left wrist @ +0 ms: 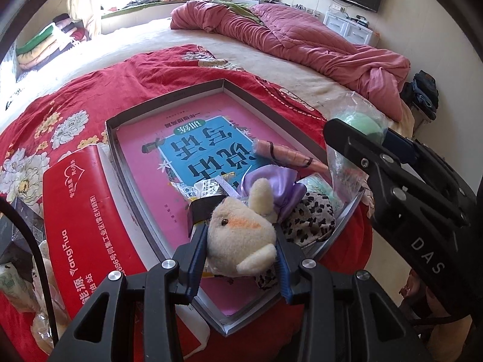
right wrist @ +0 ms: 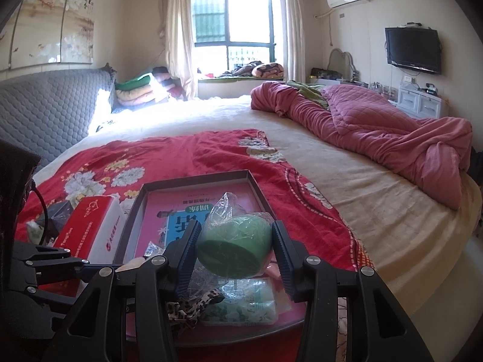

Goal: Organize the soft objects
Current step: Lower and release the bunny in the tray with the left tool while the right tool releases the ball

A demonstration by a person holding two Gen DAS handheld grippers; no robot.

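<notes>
My left tool (left wrist: 241, 241) is clamped on a fuzzy cream plush toy (left wrist: 241, 235) at lower centre, over the shallow grey box (left wrist: 169, 96). My right tool (right wrist: 234, 241) squeezes a smooth green ball (right wrist: 235, 247) wrapped in crinkly clear plastic, low in frame above the box.

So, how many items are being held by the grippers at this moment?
2. The left gripper is shut on the plush toy over the near end of the tray. The right gripper is shut on the bagged green ball, also above the tray.
</notes>
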